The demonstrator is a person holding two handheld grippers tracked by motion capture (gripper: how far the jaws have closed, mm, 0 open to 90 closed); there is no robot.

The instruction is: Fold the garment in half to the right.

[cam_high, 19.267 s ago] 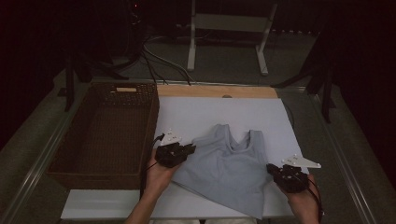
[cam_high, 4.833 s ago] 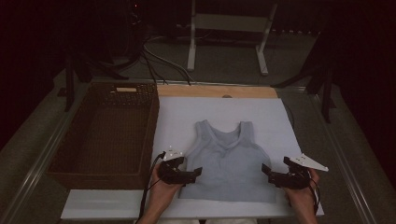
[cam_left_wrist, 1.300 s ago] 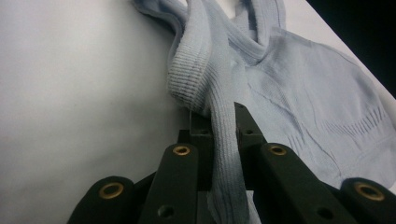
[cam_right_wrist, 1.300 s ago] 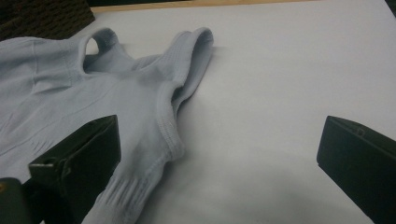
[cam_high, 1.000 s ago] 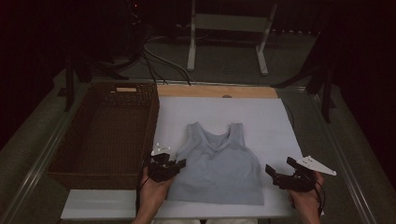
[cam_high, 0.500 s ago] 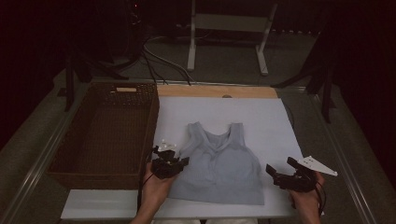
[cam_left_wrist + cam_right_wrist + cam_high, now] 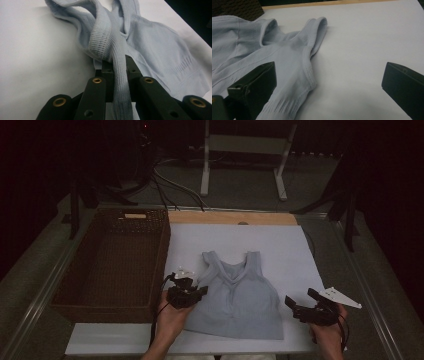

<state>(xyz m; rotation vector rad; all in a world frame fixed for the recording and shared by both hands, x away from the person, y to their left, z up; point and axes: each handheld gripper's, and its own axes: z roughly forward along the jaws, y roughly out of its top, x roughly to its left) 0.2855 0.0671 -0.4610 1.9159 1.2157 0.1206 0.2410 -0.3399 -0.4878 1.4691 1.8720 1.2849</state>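
Garment: pale blue tank top (image 7: pixel 239 297) is lying on the white bench (image 7: pixel 290 250), near centre, its left edge bunching upward.
Left hand-held gripper (image 7: pixel 196 292): is clamping a ribbed strip of the tank top's left side.
Right hand-held gripper (image 7: pixel 302 302): jaws are standing apart, hovering just right of the hem.
Basket (image 7: pixel 112 262): is sitting at left.

The pale blue top (image 7: pixel 239 299) is soft ribbed knit cloth, matt. It lies on a smooth white sheet (image 7: pixel 280 245) over the wood desk (image 7: pixel 230 217). The basket (image 7: pixel 115 262) is rough brown wicker.
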